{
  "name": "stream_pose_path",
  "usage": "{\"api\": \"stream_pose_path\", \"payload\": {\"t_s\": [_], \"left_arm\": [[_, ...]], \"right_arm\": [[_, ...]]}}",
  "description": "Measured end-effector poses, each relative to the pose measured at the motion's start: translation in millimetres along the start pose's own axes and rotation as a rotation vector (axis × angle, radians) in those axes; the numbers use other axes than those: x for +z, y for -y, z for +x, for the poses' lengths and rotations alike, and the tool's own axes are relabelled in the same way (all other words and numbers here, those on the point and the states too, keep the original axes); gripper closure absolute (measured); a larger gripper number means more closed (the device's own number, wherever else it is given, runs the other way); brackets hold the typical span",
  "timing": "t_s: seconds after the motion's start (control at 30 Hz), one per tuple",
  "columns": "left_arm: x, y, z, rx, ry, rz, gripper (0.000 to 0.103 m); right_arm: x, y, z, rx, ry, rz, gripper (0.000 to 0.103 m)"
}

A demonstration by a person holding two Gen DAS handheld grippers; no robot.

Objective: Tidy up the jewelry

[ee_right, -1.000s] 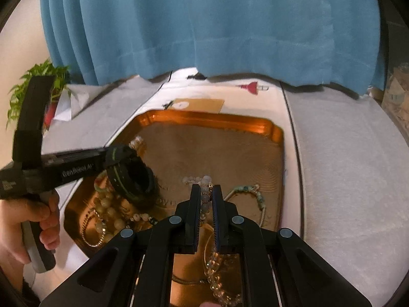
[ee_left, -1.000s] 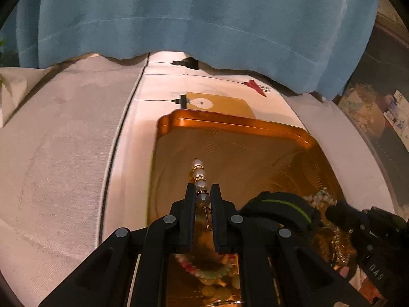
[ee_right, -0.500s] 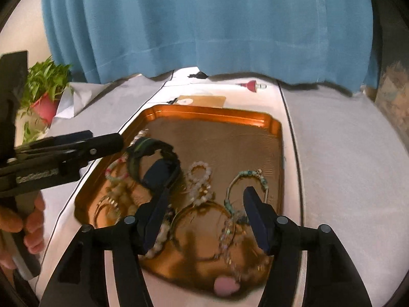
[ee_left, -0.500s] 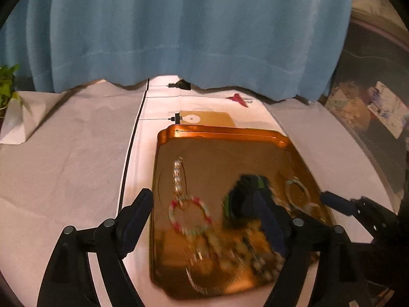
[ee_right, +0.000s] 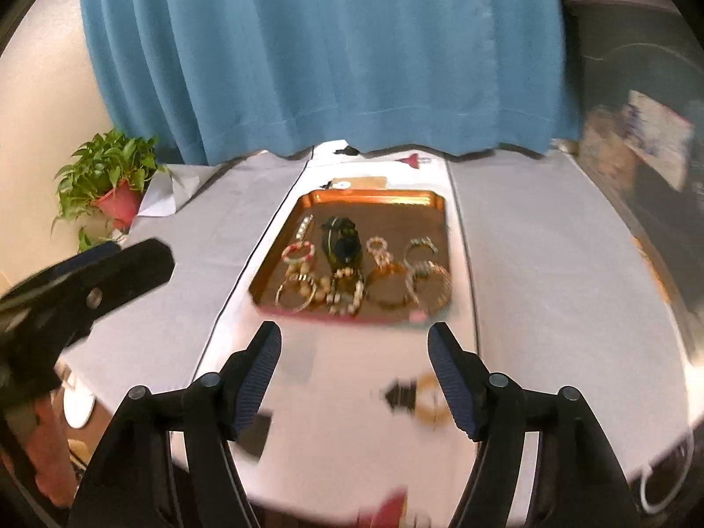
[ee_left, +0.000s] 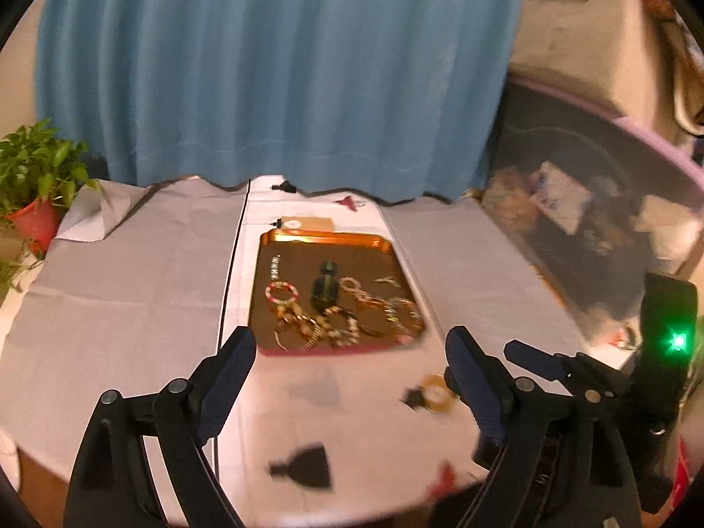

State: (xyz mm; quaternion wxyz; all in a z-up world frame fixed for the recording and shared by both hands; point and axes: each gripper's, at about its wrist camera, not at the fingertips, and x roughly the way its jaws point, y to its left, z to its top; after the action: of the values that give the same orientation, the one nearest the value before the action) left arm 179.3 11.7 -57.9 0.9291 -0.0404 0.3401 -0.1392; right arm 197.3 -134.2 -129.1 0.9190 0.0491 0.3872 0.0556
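Cloth [ee_right: 550, 273] under blue curtain [ee_right: 334, 53] bears jewelry tray [ee_right: 374, 196]; left tongs [ee_left: 350, 356] and right tongs [ee_right: 354, 352] gape wide.

One copper tray [ee_right: 442, 213] sits on the bench [ee_right: 550, 290], which is draped in white cloth. In the tray I count one dark green bangle [ee_right: 342, 244], one red-and-white beaded bracelet [ee_right: 299, 251], one short strand of pale beads [ee_right: 304, 226] by the left rim, and roughly seven or eight more gold and beaded bracelets [ee_right: 387, 284] heaped at the near end; blur keeps me from an exact figure. Two grippers are in sight, the left gripper [ee_left: 350, 374] and the right gripper [ee_right: 354, 367], each with two fingers [ee_right: 259, 372] spread wide. One potted plant [ee_right: 105, 180], one blue curtain [ee_right: 330, 53], one tan card [ee_right: 361, 183] behind the tray.
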Motion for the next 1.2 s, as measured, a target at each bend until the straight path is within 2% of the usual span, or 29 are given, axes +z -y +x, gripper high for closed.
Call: {"api": "stream_pose_path", "payload": {"t_s": [0.07, 0.17, 0.27, 0.37, 0.47, 0.57, 0.67, 0.73, 0.8, 0.9, 1.0, 1.2], "left_arm": [[-6, 14, -35, -0.003, 0.025, 0.002, 0.015], [-12, 28, -68, 0.000, 0.030, 0.000, 0.008], [-20, 40, -99, 0.018, 0.028, 0.002, 0.006], [-30, 50, -123, 0.063, 0.010, -0.006, 0.005], [-41, 59, -139, 0.126, -0.008, -0.007, 0.005], [-53, 66, -158, 0.117, 0.025, 0.007, 0.005], [-60, 70, -171, 0.196, 0.032, -0.009, 0.004], [-63, 72, -175, 0.222, -0.004, 0.001, 0.004], [-65, 73, -176, 0.218, -0.041, 0.009, 0.004], [-69, 75, -183, 0.232, -0.018, 0.017, 0.004], [-71, 75, -189, 0.257, -0.021, 0.007, 0.004], [-70, 75, -191, 0.244, -0.029, 0.018, 0.004]], "right_arm": [[-7, -4, -31, -0.028, 0.025, 0.008, 0.030], [-23, -11, -85, -0.015, 0.078, 0.012, 0.024], [-37, -20, -127, -0.017, 0.105, 0.017, 0.022], [-51, -27, -163, -0.019, 0.122, -0.001, 0.020], [-60, -27, -185, -0.009, 0.098, 0.040, 0.020], [-66, -27, -198, 0.006, 0.071, 0.087, 0.020], [-72, -29, -205, 0.011, 0.052, 0.095, 0.020], [-76, -34, -207, 0.024, 0.041, 0.076, 0.020], [-79, -40, -215, 0.000, 0.058, 0.043, 0.020], [-81, -47, -223, -0.052, 0.085, 0.005, 0.020], [-80, -52, -226, -0.050, 0.076, -0.005, 0.020], [-77, -57, -230, -0.058, 0.069, -0.017, 0.020]]}}
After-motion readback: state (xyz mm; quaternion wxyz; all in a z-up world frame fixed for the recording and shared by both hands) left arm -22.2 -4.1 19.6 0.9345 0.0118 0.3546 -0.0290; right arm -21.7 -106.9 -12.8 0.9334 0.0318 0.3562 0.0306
